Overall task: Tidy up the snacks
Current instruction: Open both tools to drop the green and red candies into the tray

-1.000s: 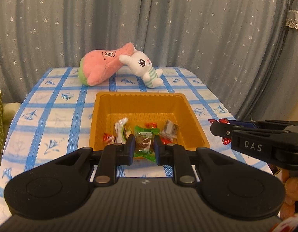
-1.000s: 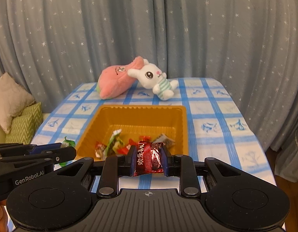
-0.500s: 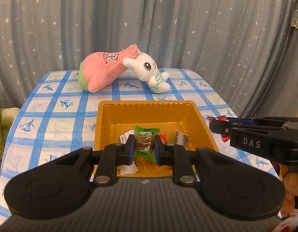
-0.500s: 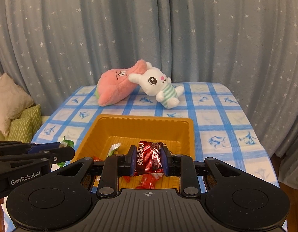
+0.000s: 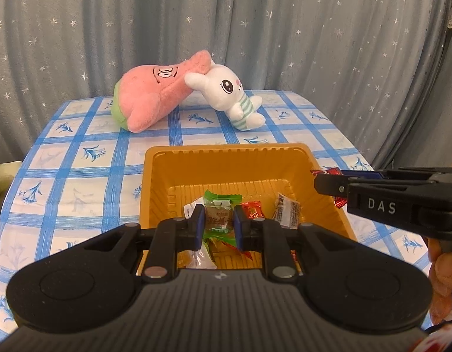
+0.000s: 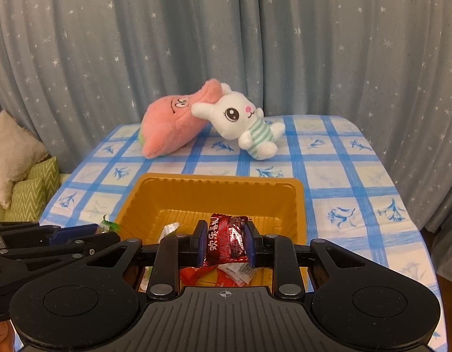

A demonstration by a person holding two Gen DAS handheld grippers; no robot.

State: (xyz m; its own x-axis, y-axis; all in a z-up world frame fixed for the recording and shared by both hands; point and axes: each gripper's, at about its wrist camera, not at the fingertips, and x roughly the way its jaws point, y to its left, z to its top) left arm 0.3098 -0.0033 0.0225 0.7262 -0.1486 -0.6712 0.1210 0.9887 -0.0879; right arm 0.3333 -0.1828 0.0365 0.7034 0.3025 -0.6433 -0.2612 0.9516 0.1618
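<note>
Left wrist view: the left claw (image 5: 218, 222) pinches a green-wrapped candy (image 5: 219, 215), held upright, with the orange tray (image 5: 226, 154) directly below and ahead.

Right wrist view: the right claw (image 6: 225, 243) clamps a red snack packet (image 6: 226, 242), long axis upright, above the tray's near half.

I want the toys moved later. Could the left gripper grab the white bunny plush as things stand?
Probably not yet: the left gripper is shut on a green-wrapped snack, and the orange tray lies between it and the white bunny plush.
</note>
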